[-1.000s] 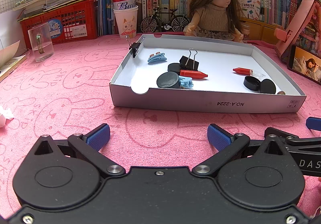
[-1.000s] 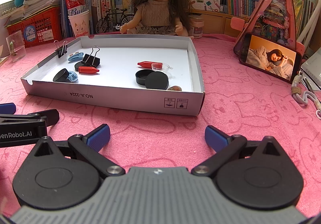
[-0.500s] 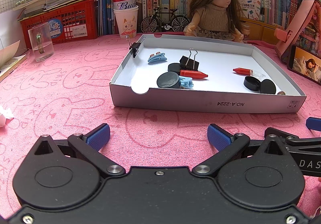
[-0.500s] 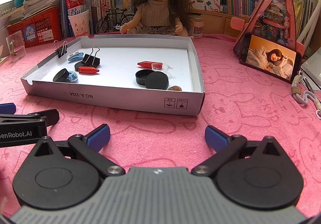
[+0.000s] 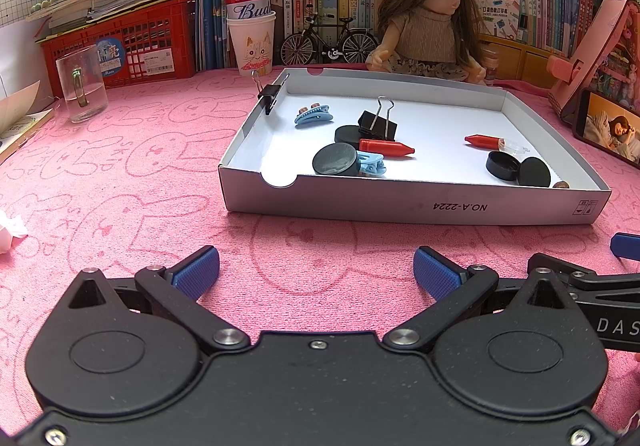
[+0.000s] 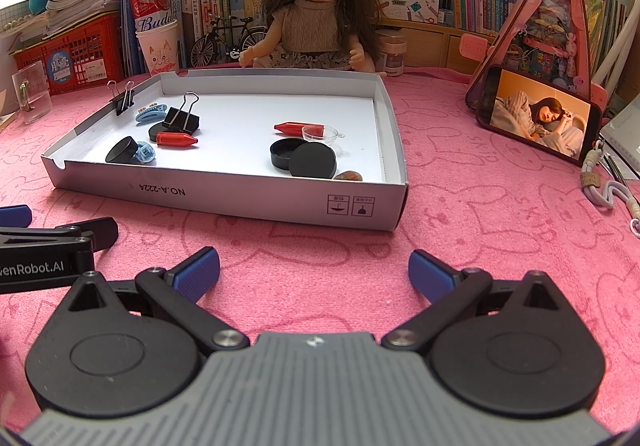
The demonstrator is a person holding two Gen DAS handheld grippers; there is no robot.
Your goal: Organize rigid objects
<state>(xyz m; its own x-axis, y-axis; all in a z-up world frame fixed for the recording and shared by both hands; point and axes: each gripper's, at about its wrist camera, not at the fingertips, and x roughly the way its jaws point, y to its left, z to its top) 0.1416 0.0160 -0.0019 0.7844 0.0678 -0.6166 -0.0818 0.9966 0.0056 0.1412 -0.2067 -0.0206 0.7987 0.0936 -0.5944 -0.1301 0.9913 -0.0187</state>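
The left gripper (image 5: 316, 272) sits low over the pink bench (image 5: 120, 182) with its jaws wide apart and nothing in them. The right gripper (image 6: 314, 270) is just beside it, jaws also spread wide and empty.

Straight ahead of both pairs of jaws, a little way off, lies the white cardboard tray (image 5: 400, 202). In it are two red caps (image 5: 386, 147), a black binder clip (image 5: 378, 124), two blue hair clips (image 5: 314, 114) and round black lids (image 6: 313, 163). Another small binder clip (image 5: 269, 94) grips the tray's far left wall. A doll (image 6: 316, 18) sits behind the tray.
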